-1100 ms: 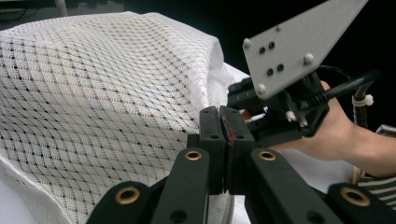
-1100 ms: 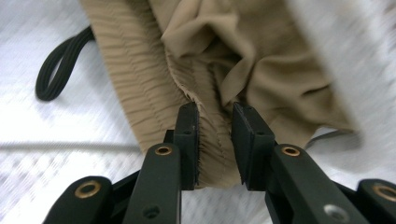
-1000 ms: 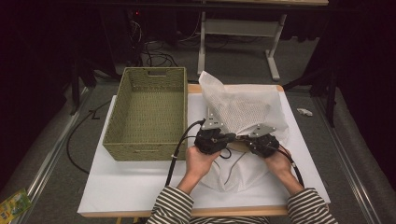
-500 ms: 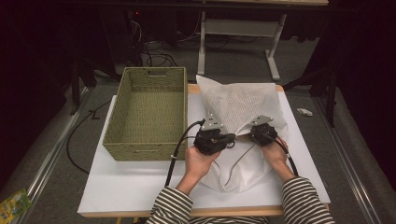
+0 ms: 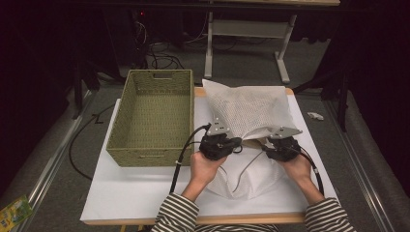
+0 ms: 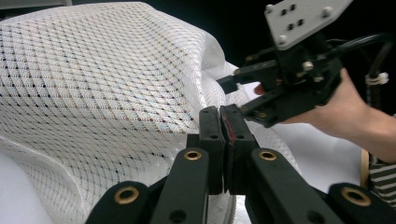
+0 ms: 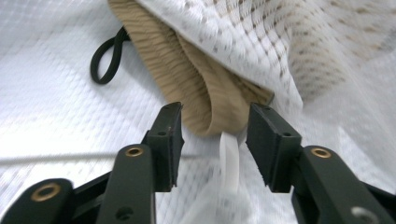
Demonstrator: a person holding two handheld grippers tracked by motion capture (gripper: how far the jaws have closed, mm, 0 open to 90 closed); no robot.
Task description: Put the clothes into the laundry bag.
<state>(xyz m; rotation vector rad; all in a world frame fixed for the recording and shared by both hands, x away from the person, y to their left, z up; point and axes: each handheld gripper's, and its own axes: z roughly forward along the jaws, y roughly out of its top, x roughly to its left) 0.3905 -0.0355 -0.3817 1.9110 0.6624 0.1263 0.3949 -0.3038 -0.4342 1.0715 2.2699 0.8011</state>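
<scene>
White mesh bag (image 5: 251, 108) lies on the table (image 5: 145, 193) just right of the wicker basket (image 5: 154, 118). Left tool (image 6: 223, 135) is pressed together, seemingly pinching the bag's edge at its mouth. Right tool (image 7: 212, 140) is spread around the tan garment (image 7: 205, 93) sticking out there. Likely step: opening or emptying the bag; next, clamp the garment.

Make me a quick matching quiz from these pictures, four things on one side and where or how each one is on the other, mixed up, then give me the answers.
Things
1. basket
2. mesh bag
3. left gripper
4. right gripper

States
A. jaws open, either side of a tan fabric fold
B. white, lying on the table right of the woven container
C. jaws shut on the mesh
D. green, woven, nothing inside, at the table's left

Pairs: 1-D, 2-B, 3-C, 4-A
</scene>
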